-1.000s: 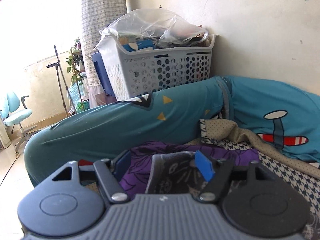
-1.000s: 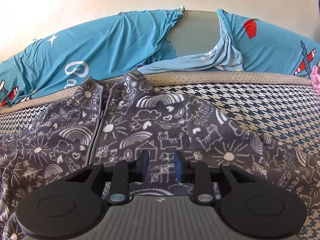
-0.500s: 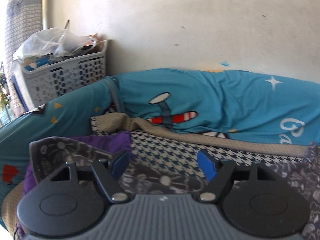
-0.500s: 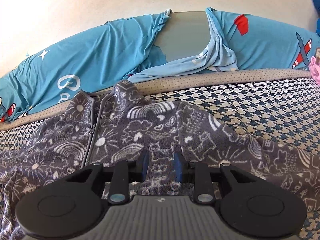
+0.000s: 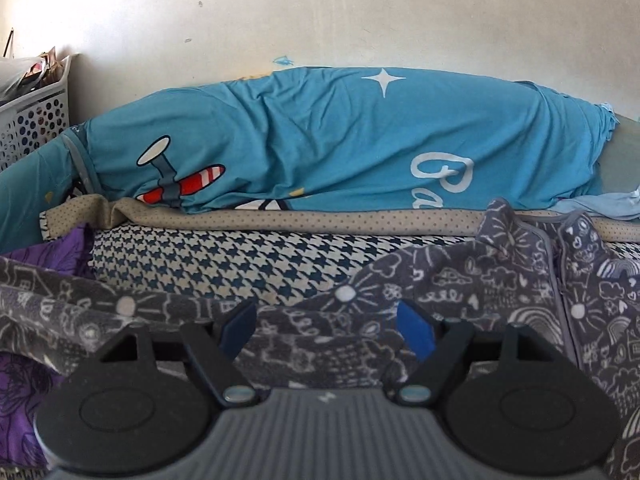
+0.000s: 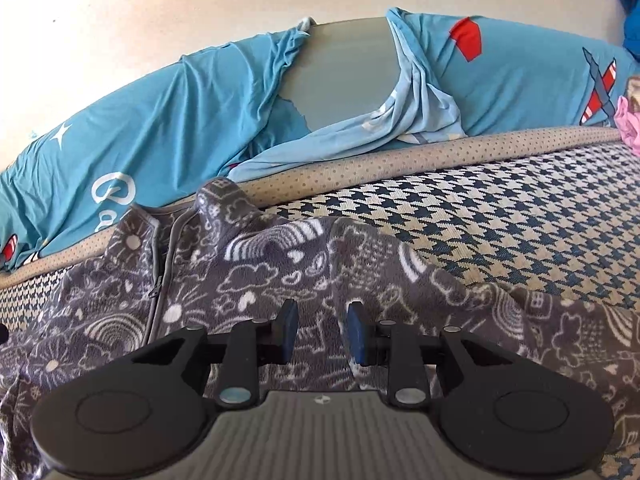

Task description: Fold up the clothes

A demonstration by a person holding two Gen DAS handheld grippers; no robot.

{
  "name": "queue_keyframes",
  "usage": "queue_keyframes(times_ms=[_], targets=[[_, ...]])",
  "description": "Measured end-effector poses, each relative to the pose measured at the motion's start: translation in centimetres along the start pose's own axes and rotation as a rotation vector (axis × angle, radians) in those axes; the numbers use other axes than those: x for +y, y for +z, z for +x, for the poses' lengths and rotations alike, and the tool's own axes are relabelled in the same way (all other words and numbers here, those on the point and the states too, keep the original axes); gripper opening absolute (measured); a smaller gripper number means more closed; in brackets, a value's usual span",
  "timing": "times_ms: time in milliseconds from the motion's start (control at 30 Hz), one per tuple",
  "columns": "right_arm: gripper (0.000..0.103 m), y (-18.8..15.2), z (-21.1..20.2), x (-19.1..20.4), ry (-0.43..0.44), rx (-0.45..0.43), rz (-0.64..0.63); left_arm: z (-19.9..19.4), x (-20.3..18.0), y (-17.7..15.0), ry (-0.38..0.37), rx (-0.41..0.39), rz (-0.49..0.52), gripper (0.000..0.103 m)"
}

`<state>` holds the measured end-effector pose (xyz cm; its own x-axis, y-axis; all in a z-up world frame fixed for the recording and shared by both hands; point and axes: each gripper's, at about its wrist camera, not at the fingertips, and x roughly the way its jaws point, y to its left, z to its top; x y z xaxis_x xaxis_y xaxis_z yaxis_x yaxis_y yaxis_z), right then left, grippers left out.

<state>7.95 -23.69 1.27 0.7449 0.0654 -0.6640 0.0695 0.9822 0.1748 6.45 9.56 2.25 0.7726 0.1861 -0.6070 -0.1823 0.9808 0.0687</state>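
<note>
While our left gripper [image 5: 327, 330] holds its jaws wide over the grey doodle-print fleece jacket [image 5: 500, 292], our right gripper [image 6: 322, 334] keeps a narrow, empty gap; the jacket lies zip-up across the houndstooth sofa cover [image 6: 500, 216], before teal cushions [image 5: 320, 140].

A grey jacket [image 6: 280, 280] with white doodles lies on navy-and-cream houndstooth cover [image 6: 500, 216], beside teal bedding [image 5: 320, 140].
</note>
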Motion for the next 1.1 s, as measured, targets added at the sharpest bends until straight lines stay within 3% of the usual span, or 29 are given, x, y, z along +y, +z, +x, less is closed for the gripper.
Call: queue_keyframes(times_ms=[167, 467, 733, 800, 867, 1100], targets=[[0.026, 0.5, 0.8, 0.0, 0.013, -0.015, 0.037, 1.0, -1.2, -0.2, -0.029, 0.027, 0.004, 0.079], [0.026, 1.4, 2.0, 1.4, 0.12, -0.013, 0.076, 2.9, -1.4, -0.5, -0.023, 0.08, -0.018, 0.082], [0.026, 1.0, 4.3, 2.1, 0.081, 0.001, 0.02, 5.1, -1.3, -1.1, 0.0, 0.137, -0.024, 0.082], [0.023, 0.9, 4.6, 2.1, 0.044, -0.013, -0.004, 5.7, -1.3, -1.3, 0.008, 0.15, -0.022, 0.085], [0.013, 0.9, 4.8, 2.0, 0.002, -0.02, -0.001, 6.2, -1.2, -1.4, 0.015, 0.16, -0.039, 0.093], [0.004, 1.1, 4.6, 1.4, -0.063, -0.038, 0.014, 7.1, -0.4, -1.3, 0.037, 0.17, -0.094, 0.101]])
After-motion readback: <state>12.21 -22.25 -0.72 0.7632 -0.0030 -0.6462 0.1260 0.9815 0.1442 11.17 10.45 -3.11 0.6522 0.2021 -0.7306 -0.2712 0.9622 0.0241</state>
